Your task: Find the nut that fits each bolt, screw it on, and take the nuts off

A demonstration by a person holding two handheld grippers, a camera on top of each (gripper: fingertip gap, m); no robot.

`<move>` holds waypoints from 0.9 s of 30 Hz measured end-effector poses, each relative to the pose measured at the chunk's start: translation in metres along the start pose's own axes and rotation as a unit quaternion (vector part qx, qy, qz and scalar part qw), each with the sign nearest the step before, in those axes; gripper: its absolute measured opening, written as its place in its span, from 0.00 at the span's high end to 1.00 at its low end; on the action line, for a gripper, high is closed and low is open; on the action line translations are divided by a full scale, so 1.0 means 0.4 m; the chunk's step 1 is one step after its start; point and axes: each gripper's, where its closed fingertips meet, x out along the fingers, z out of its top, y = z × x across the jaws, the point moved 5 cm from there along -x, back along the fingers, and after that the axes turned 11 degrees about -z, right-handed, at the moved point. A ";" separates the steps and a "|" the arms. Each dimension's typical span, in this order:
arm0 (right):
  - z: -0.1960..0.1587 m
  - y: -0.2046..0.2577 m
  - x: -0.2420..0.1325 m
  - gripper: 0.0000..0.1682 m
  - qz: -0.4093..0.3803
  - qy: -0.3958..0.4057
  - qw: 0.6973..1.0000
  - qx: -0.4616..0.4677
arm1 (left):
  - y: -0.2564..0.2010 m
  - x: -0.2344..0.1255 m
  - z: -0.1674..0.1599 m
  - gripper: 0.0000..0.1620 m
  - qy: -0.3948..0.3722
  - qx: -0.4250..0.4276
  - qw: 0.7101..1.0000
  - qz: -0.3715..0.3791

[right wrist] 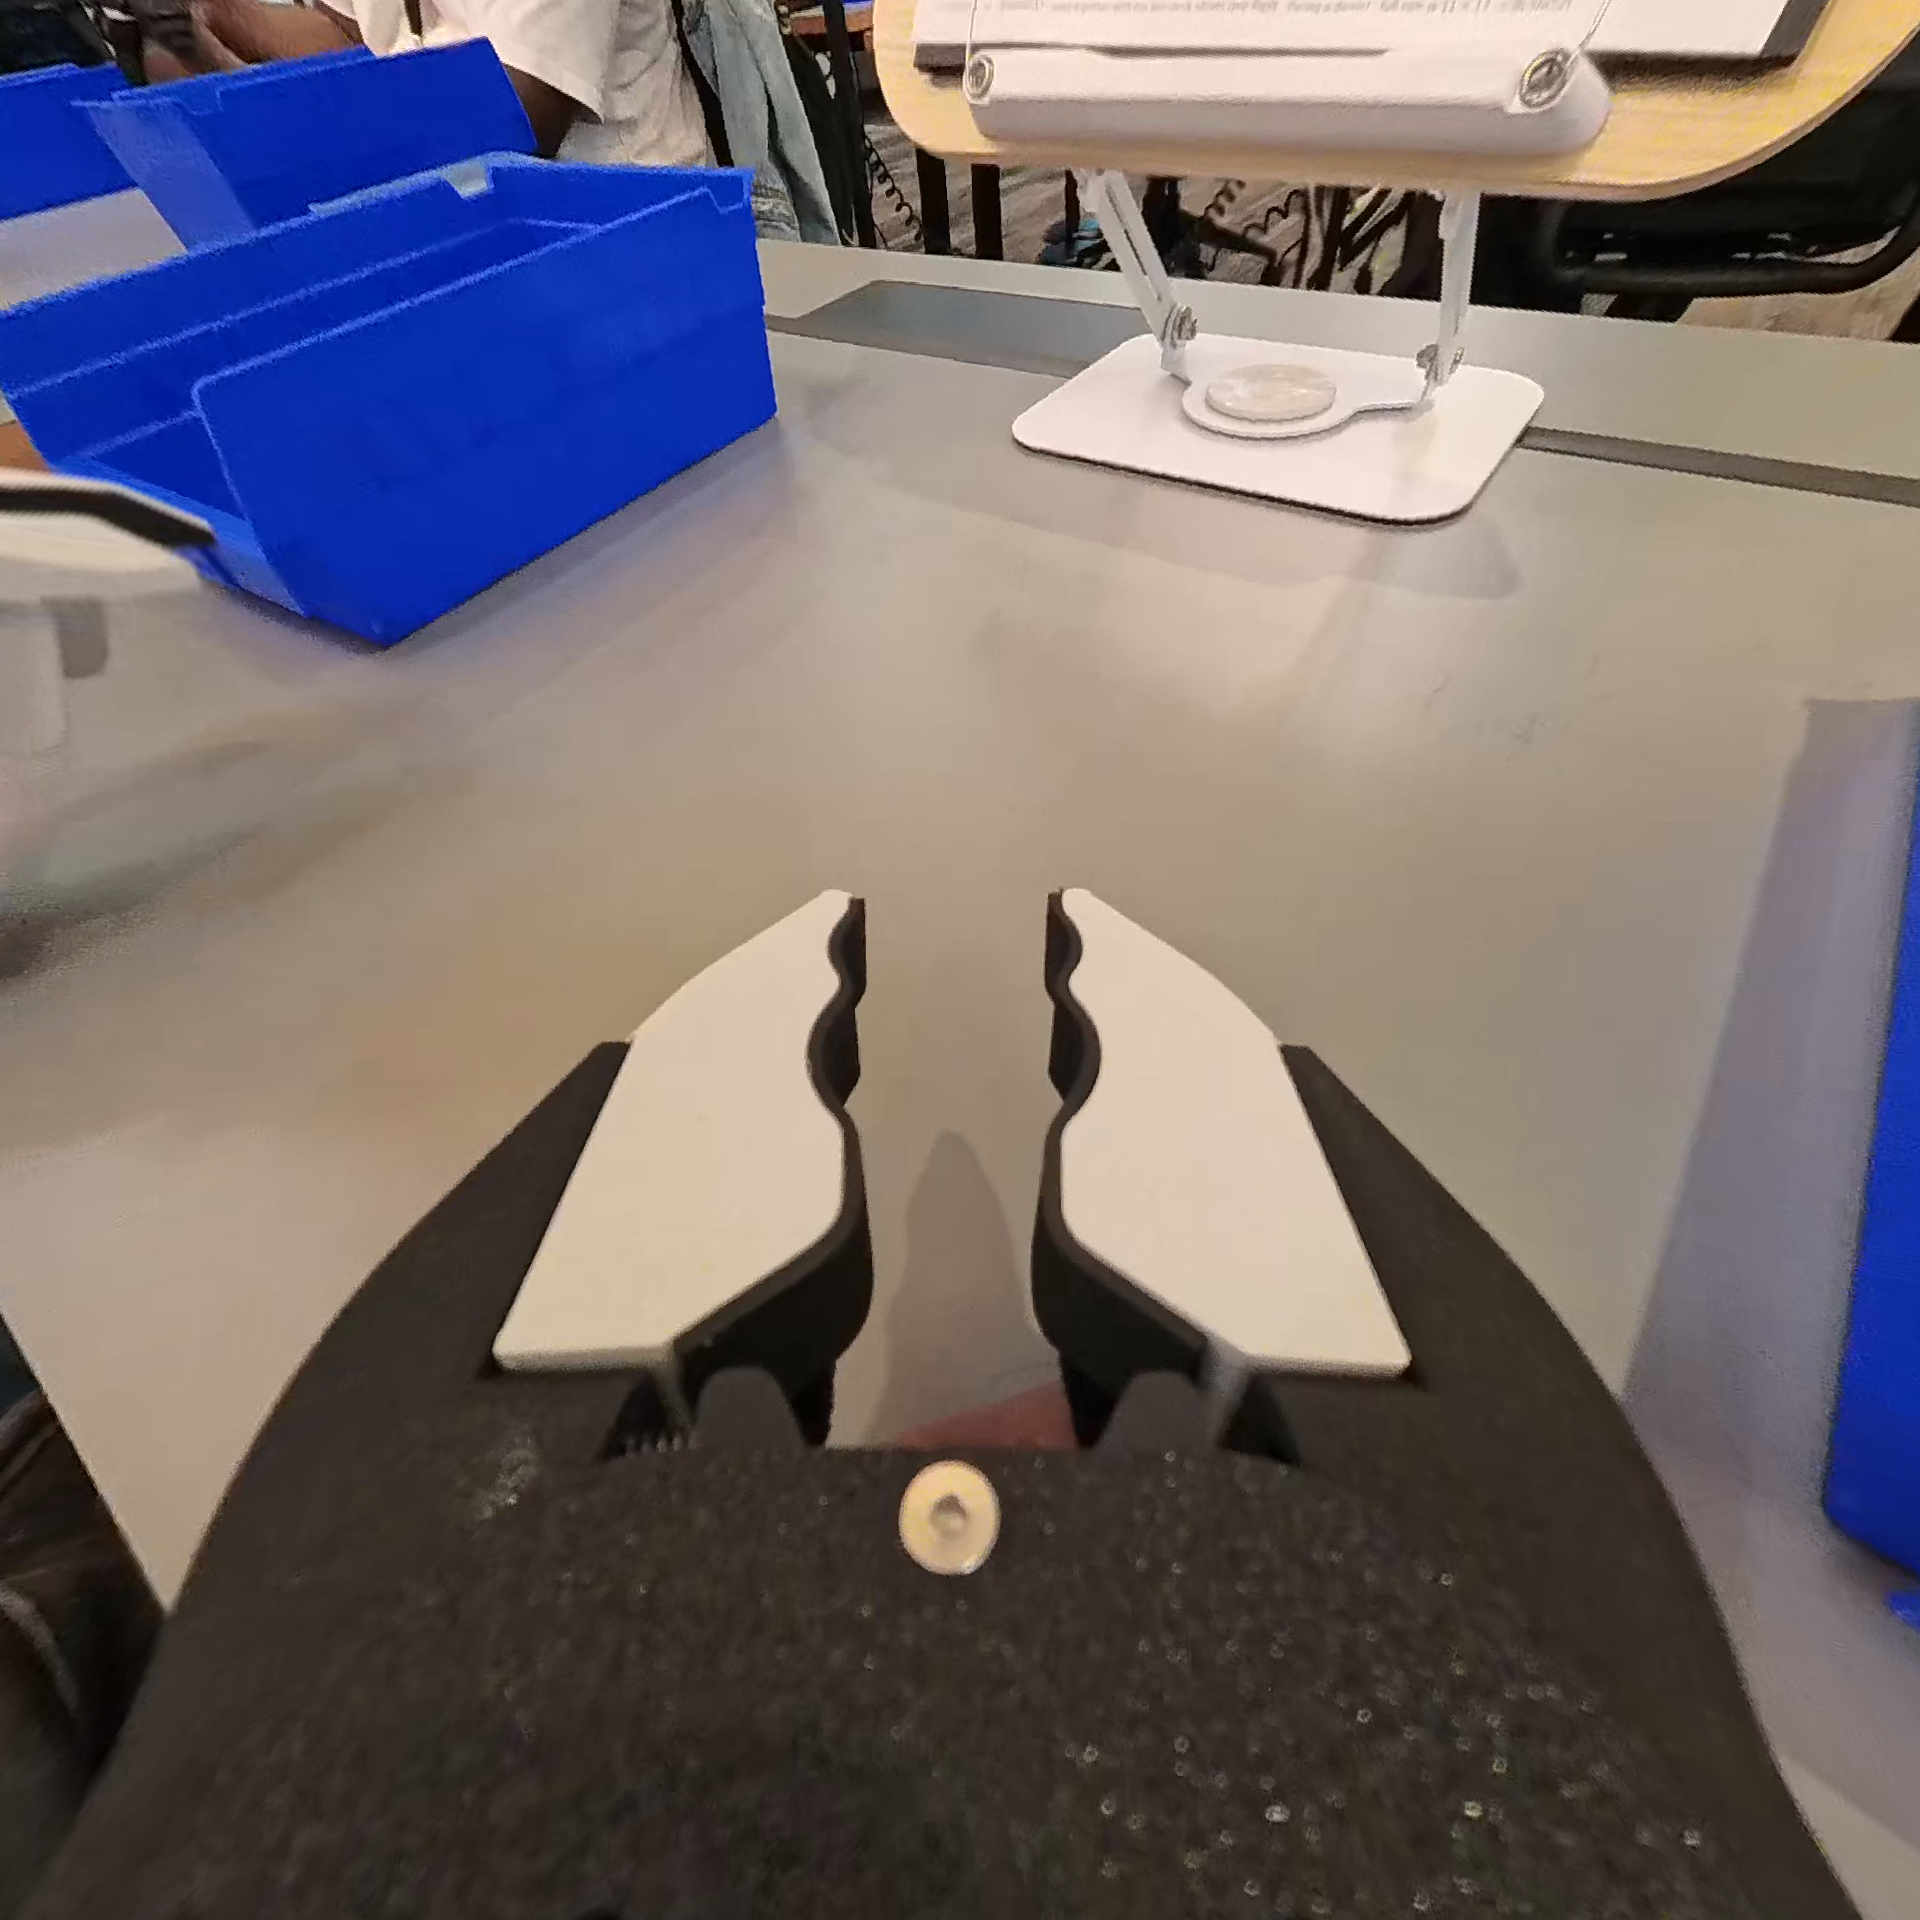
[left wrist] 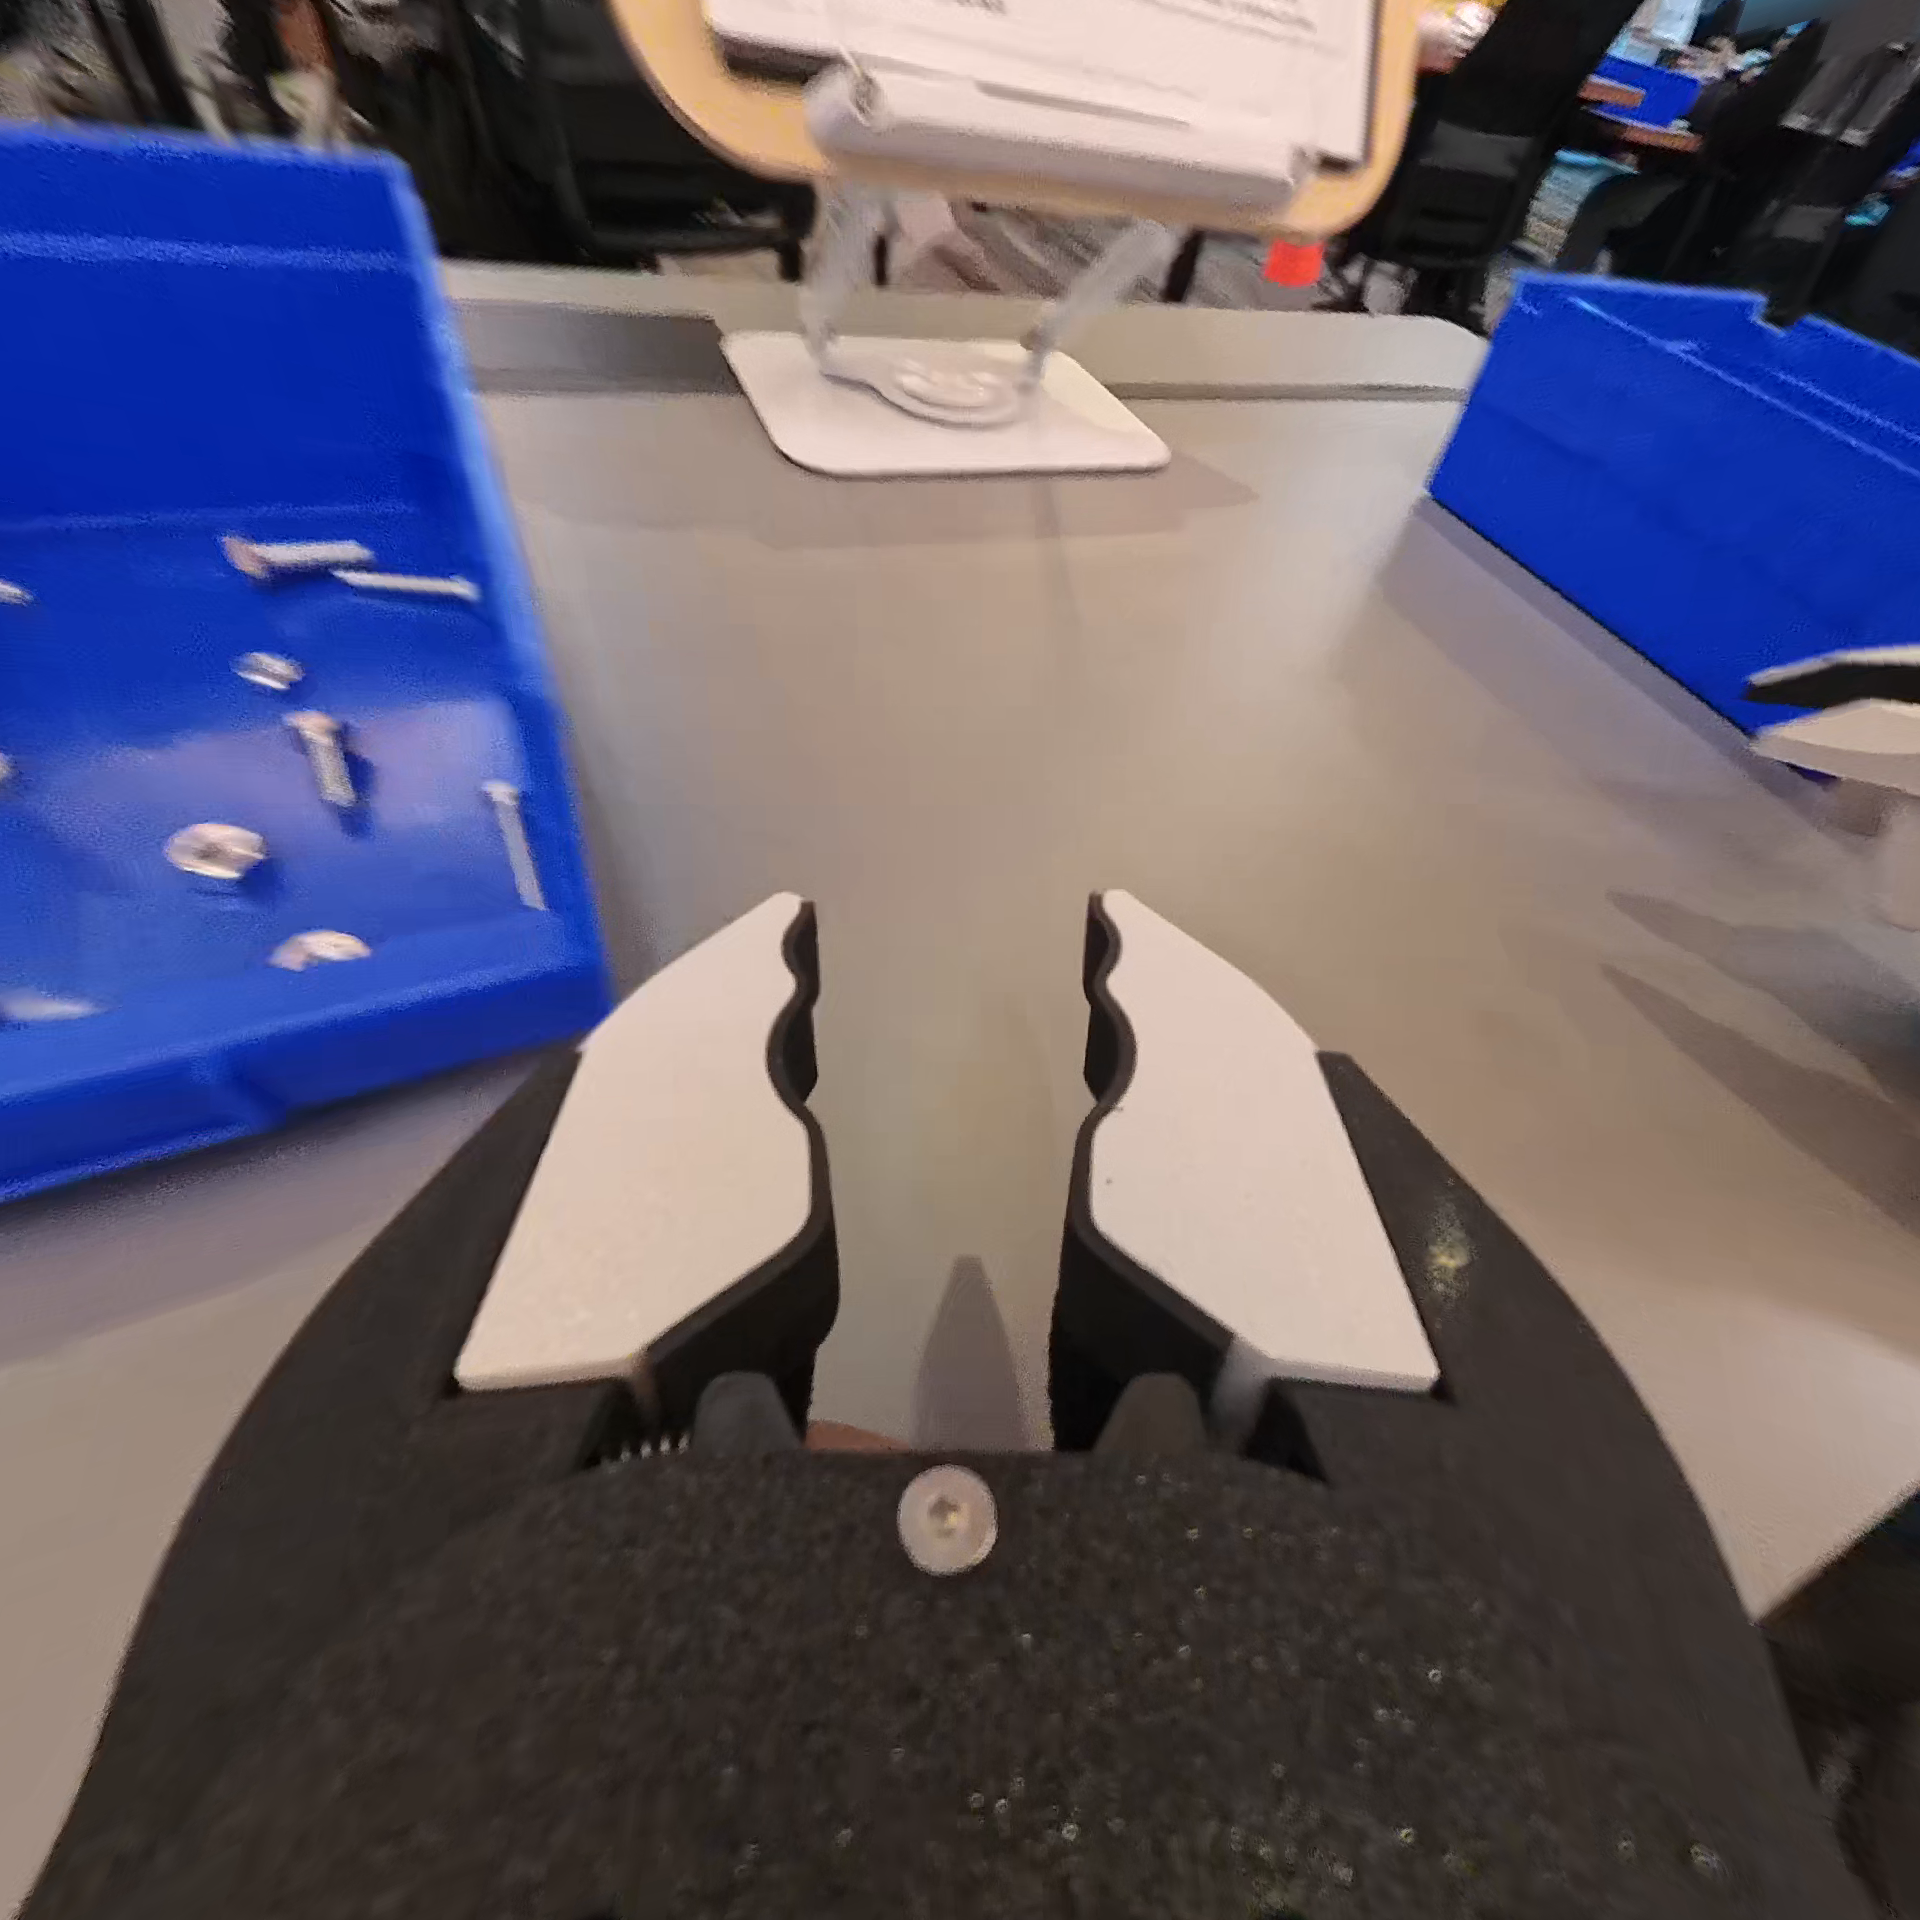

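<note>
Nearest the left wrist camera, the left gripper (left wrist: 951,914) hangs over the grey table (left wrist: 1039,727) with its jaws spread and nothing between them. Just to its left sits a blue bin (left wrist: 312,1060), tilted in the frame, with the hardware loose on its floor: bolts such as one lying near the bin's right wall (left wrist: 514,847) and another farther in (left wrist: 324,756), and nuts among them, one large (left wrist: 215,852) and one smaller (left wrist: 268,669); motion blur makes their sizes hard to judge. Beyond the gripper stands a white stand (left wrist: 956,416) carrying a wooden board (left wrist: 1371,177) with papers. A second blue bin (left wrist: 1683,520) lies at the far right, and the tip of the right gripper (left wrist: 1839,707) shows in front of it. From the right wrist view, the right gripper (right wrist: 956,914) is likewise parted and empty above bare table (right wrist: 935,675). The bin (right wrist: 468,416) sits at the far left, its contents hidden by its wall, with the left gripper's tip (right wrist: 104,540) beside it at the frame edge. The stand (right wrist: 1278,426) is ahead to the right, and a blue edge of the other bin (right wrist: 1881,1247) shows at the far right.
</note>
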 end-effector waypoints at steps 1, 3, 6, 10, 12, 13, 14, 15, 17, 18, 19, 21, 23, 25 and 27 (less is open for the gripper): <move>0.003 0.001 -0.002 0.81 0.003 -0.002 1.000 0.003 | 0.030 -0.015 0.025 0.70 -0.008 0.003 1.000 0.015; 0.008 0.004 -0.007 0.81 0.008 -0.006 1.000 0.008 | 0.100 -0.051 0.091 0.70 -0.031 -0.005 0.999 0.033; 0.009 0.010 -0.010 0.82 0.016 -0.006 1.000 0.003 | 0.235 -0.072 0.180 0.69 -0.020 -0.021 0.998 0.054; 0.017 0.016 -0.013 0.82 0.024 -0.011 1.000 0.003 | 0.440 -0.011 0.195 0.65 0.116 -0.045 0.984 0.125; 0.019 0.017 -0.016 0.82 0.026 -0.012 1.000 0.003 | 0.536 0.016 0.176 0.65 0.175 -0.038 0.962 0.205; 0.019 0.018 -0.018 0.82 0.027 -0.012 1.000 0.002 | 0.572 0.028 0.167 0.64 0.196 -0.040 0.951 0.236; 0.020 0.017 -0.021 0.82 0.026 -0.013 1.000 0.000 | 0.596 0.041 0.160 0.65 0.210 -0.041 0.944 0.253; 0.022 0.015 -0.024 0.82 0.023 -0.016 1.000 -0.002 | 0.609 0.055 0.150 0.65 0.226 -0.045 0.939 0.255; 0.025 0.011 -0.029 0.83 0.020 -0.019 1.000 -0.004 | 0.617 0.083 0.128 0.66 0.262 -0.056 0.932 0.246; 0.026 0.009 -0.031 0.83 0.018 -0.020 1.000 -0.004 | 0.618 0.093 0.120 0.66 0.273 -0.058 0.929 0.243; 0.026 0.007 -0.033 0.83 0.018 -0.020 1.000 -0.002 | 0.618 0.101 0.112 0.67 0.281 -0.062 0.927 0.239; 0.024 0.004 -0.035 0.83 0.017 -0.017 1.000 0.000 | 0.617 0.111 0.098 0.74 0.293 -0.077 0.926 0.226; 0.022 0.002 -0.036 0.83 0.016 -0.015 1.000 0.000 | 0.619 0.112 0.091 0.94 0.295 -0.083 0.927 0.218; 0.023 0.002 -0.038 0.83 0.015 -0.015 1.000 -0.001 | 0.617 0.108 0.091 0.94 0.299 -0.088 0.927 0.208; 0.025 0.004 -0.039 0.83 0.014 -0.016 1.000 -0.003 | 0.612 0.100 0.098 0.94 0.294 -0.089 0.931 0.197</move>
